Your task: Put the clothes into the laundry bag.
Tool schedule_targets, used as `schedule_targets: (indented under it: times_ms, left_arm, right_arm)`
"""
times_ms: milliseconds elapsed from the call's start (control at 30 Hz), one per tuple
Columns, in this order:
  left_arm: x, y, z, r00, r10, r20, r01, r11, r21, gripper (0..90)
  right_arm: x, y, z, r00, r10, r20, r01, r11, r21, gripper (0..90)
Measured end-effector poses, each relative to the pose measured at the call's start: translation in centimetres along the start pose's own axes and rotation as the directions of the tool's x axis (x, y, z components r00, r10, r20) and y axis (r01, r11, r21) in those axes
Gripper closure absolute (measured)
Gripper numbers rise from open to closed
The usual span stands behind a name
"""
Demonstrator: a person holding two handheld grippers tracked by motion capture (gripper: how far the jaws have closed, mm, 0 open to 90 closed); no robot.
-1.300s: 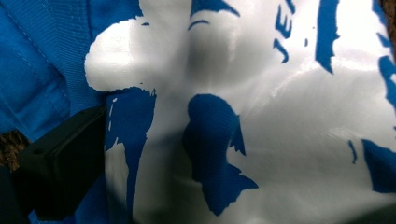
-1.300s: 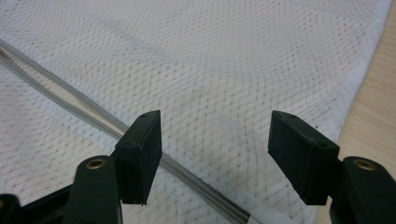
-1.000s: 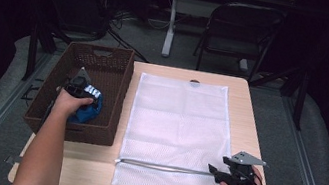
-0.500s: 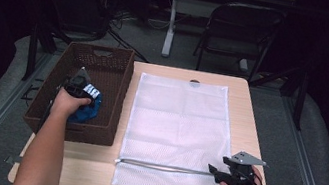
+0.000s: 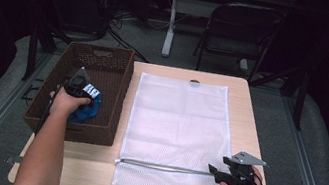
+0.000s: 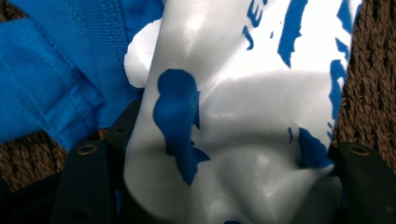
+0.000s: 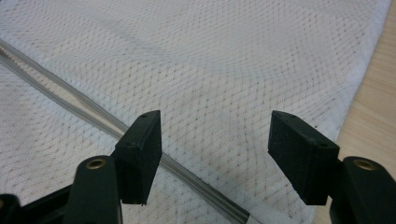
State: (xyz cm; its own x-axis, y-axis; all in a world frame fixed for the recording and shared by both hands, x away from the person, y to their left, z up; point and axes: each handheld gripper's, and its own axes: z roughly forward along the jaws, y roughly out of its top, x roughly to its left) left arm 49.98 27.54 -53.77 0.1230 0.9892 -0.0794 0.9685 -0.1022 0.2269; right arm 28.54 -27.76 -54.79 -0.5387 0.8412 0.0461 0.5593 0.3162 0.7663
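Jaws of the left hand-held gripper (image 5: 82, 93) have just been closing and are pinching the blue-and-white garment (image 6: 233, 116) inside the brown basket (image 5: 117, 89), left of frame; the right hand-held gripper (image 7: 212, 154) is hovering open over the white mesh bag (image 5: 175, 124), lower right.

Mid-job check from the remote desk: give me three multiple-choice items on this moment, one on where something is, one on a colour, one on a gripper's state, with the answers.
1. Where is the blue and white garment?
A. in the brown basket
B. on the mesh bag
C. on the floor

2. What colour is the mesh bag?
A. black
B. white
C. red

3. How do the right gripper's jaws stand?
A. clamped on the zipper
B. open above the bag
C. holding the garment

Answers:
1 A, the high view shows it inside the basket, where the left gripper has just been closing on it, cloth between the jaws.
2 B, the bag lies white on the wooden table.
3 B, the right gripper view shows a wide gap between the jaws, over the mesh beside the zipper.
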Motion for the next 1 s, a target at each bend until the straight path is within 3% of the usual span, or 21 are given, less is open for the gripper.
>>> schedule_targets:
  times_ms: [233,600,933,1000]
  left_arm:
    - [0.08,-0.03,-0.07,1.0000,0.008,0.000,-0.008,1.0000,-0.006,38.0]
    - [0.06,-0.08,-0.35,0.9998,0.015,0.013,-0.015,0.9996,-0.026,52.5]
    - [0.04,-0.10,-0.56,0.9996,0.016,0.025,-0.015,0.9992,-0.036,61.4]
    - [0.01,-0.11,-0.60,0.9995,0.011,0.029,-0.010,0.9993,-0.036,62.9]
  right_arm:
    - [0.02,0.01,0.02,1.0000,-0.002,-0.001,0.002,1.000,0.000,34.7]
    - [0.11,-0.01,0.19,1.0000,-0.001,-0.004,0.001,1.000,0.002,34.7]
    - [0.61,0.15,0.48,0.9987,-0.052,-0.005,0.052,0.999,-0.009,38.9]
    - [0.55,0.29,0.52,0.9993,-0.013,-0.034,0.013,1.000,-0.013,40.6]
